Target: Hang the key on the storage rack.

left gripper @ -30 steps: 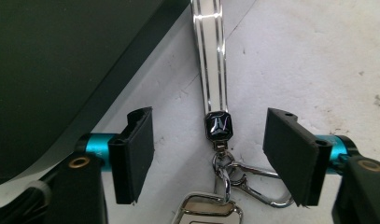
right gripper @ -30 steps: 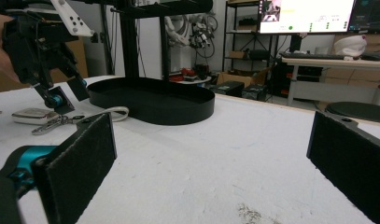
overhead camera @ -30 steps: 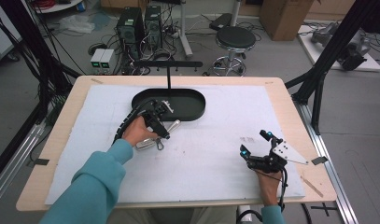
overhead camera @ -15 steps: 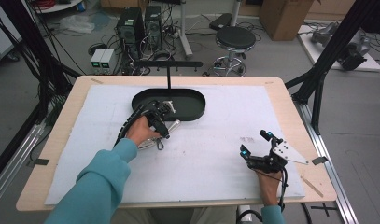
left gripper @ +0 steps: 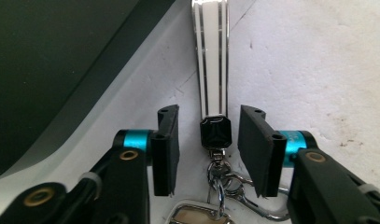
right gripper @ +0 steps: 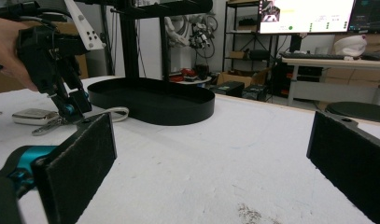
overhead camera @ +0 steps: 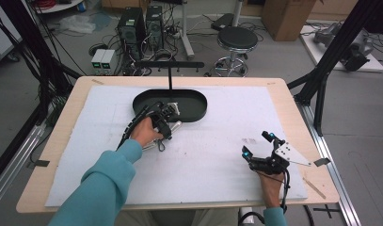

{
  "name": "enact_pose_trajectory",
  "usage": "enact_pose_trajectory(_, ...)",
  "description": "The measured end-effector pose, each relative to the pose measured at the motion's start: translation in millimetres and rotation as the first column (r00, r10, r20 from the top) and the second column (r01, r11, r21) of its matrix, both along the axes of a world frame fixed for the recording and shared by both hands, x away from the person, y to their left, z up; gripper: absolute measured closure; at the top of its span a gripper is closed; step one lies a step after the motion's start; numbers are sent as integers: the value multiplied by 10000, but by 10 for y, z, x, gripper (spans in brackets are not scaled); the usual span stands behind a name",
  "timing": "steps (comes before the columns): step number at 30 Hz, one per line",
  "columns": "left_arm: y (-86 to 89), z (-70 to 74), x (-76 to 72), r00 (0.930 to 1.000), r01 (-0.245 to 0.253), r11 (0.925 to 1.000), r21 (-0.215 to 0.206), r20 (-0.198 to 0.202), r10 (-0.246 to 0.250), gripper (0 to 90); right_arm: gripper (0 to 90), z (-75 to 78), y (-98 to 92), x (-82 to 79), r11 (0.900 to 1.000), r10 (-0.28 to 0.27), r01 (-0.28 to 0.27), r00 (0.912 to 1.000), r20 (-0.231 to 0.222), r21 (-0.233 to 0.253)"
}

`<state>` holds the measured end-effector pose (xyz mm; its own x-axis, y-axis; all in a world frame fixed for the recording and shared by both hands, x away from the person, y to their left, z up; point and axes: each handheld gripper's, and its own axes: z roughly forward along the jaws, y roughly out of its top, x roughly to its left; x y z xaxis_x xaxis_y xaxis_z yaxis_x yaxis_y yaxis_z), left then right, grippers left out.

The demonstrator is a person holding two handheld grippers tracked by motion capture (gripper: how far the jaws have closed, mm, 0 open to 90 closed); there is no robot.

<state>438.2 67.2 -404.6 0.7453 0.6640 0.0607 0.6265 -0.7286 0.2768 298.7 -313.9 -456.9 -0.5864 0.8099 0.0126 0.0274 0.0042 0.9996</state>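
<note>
A black oval tray (overhead camera: 191,104) sits at the back middle of the white mat. Just in front of its rim lies a keychain: a shiny silver bar (left gripper: 211,56), a black connector (left gripper: 215,132), metal rings (left gripper: 221,183) and a silver fob (right gripper: 31,115). My left gripper (overhead camera: 168,114) is tilted down over it and open, its jaws on either side of the black connector without touching it (left gripper: 208,140). My right gripper (overhead camera: 256,144) rests open near the front right of the mat, with nothing between its pads (right gripper: 211,154).
A black post with a crossbar (overhead camera: 170,64) rises behind the tray. The tray wall (left gripper: 47,60) runs close to the left jaw. The white mat (overhead camera: 217,141) is bare between the two grippers. Beyond the table are a stool (overhead camera: 237,38) and computer boxes.
My left gripper has crept forward and slightly right along the keychain toward the tray. The right gripper has stayed where it was.
</note>
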Motion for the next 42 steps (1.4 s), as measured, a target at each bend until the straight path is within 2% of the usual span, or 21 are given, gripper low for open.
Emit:
enact_pose_trajectory(1, -4, 1, 0, 10000, -13, 10000, 23, -9, 13, 626, 7, 0, 0, 0, 10000, 8, -8, 10000, 2, 8)
enact_pose_trajectory(11, -39, -7, 3, 9996, -154, 9996, 254, -243, 161, 673, 7, 0, 0, 0, 10000, 11, -11, 10000, 2, 10)
enact_pose_trajectory(16, -62, -17, -3, 9997, -115, 9995, 280, -200, 121, 685, 7, -1, 0, 1, 10000, 17, -17, 10000, 16, 20)
enact_pose_trajectory(19, -78, -25, -4, 9994, -192, 9991, 373, -282, 203, 721, 6, -1, -2, 3, 10000, 11, -11, 10000, 37, 13)
enact_pose_trajectory(27, -83, -38, -2, 9972, -591, 9977, 338, -432, 605, 736, 7, -1, -1, 3, 10000, 5, -5, 10000, 37, 14)
enact_pose_trajectory(30, -84, -27, -1, 9974, -509, 9975, 496, -479, 532, 738, 6, -1, -3, 4, 10000, 12, -12, 10000, 45, 5)
enact_pose_trajectory(31, -87, -35, -4, 9969, -637, 9973, 366, -437, 653, 738, 7, -1, -2, 3, 10000, 13, -13, 10000, 35, 18)
enact_pose_trajectory(36, -63, -13, 1, 9966, -651, 9975, 271, -494, 663, 739, 7, -1, -4, 3, 10000, 12, -12, 10000, 26, 20)
enact_pose_trajectory(38, -50, 6, -1, 9966, -640, 9979, 131, -508, 646, 740, 7, -1, -4, 3, 10000, 13, -13, 10000, 29, 19)
enact_pose_trajectory(40, -32, 24, 2, 9951, -701, 9973, -217, -720, 683, 739, 7, -1, -4, 3, 10000, 13, -13, 10000, 29, 23)
enact_pose_trajectory(42, -20, 51, -4, 9957, -679, 9973, -289, -656, 659, 739, 7, -1, -4, 3, 10000, 16, -16, 10000, 32, 25)
